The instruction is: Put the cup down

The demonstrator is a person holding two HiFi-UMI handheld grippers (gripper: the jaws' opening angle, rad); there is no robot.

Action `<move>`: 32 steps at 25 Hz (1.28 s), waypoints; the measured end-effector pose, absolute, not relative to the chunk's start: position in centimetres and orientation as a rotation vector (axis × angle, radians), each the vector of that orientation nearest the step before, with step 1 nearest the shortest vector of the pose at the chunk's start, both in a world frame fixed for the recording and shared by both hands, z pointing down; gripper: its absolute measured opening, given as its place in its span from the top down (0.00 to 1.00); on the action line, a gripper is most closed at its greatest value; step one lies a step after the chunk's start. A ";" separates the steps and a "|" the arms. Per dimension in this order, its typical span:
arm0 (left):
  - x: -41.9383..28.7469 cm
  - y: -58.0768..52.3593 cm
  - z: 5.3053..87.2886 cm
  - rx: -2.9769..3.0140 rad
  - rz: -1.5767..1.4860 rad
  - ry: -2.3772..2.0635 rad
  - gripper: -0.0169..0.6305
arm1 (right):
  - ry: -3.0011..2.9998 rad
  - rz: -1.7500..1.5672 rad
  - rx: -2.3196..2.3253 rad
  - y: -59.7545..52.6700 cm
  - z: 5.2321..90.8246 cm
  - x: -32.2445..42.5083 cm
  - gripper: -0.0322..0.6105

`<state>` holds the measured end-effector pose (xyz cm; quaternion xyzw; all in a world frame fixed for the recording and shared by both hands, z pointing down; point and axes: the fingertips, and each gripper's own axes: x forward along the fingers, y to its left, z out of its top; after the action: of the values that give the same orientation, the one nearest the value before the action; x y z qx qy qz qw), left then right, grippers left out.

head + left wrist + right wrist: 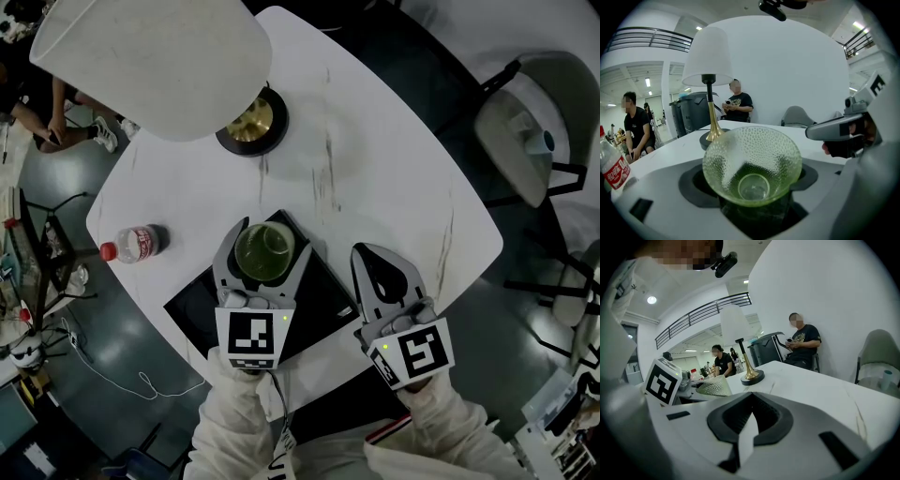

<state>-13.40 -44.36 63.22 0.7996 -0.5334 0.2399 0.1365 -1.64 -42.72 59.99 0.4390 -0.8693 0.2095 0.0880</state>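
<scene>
A green dimpled glass cup (263,251) stands upright between the jaws of my left gripper (266,244), which is shut on its sides. It is over the far part of a black tray (192,311) on the white table (375,141). In the left gripper view the cup (752,161) fills the gap between the pads and looks empty; its base is hidden, so I cannot tell whether it rests on the tray. My right gripper (378,270) hovers to the right of the tray, jaws together and holding nothing. Its tips (751,399) meet in the right gripper view.
A table lamp with a white shade (159,56) and brass base (251,122) stands at the far side. A small plastic bottle (136,244) with a red cap lies at the left edge. Chairs (525,131) stand to the right of the table. People sit in the background.
</scene>
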 end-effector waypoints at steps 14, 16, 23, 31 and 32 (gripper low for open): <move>-13.0 -44.4 63.4 2.298 0.719 -1.528 0.36 | -2.574 0.645 1.310 -42.4 60.5 -1.3 0.94; -12.8 -44.3 63.6 2.295 0.729 -1.521 0.36 | -2.570 0.647 1.317 -42.4 60.5 -1.1 0.94; -13.3 -44.3 63.6 2.276 0.742 -1.536 0.35 | -2.565 0.645 1.328 -42.3 60.4 -0.7 0.94; -13.4 -43.8 64.0 2.275 0.758 -1.524 0.27 | -2.556 0.651 1.340 -42.0 60.4 -0.7 0.94; -13.5 -43.6 64.1 2.273 0.766 -1.518 0.25 | -2.556 0.649 1.342 -41.9 60.3 -0.7 0.94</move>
<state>-13.48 -43.58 64.12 0.7916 -0.5286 0.2667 0.1511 -0.69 -41.91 60.29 0.4516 -0.8602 0.2186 0.0914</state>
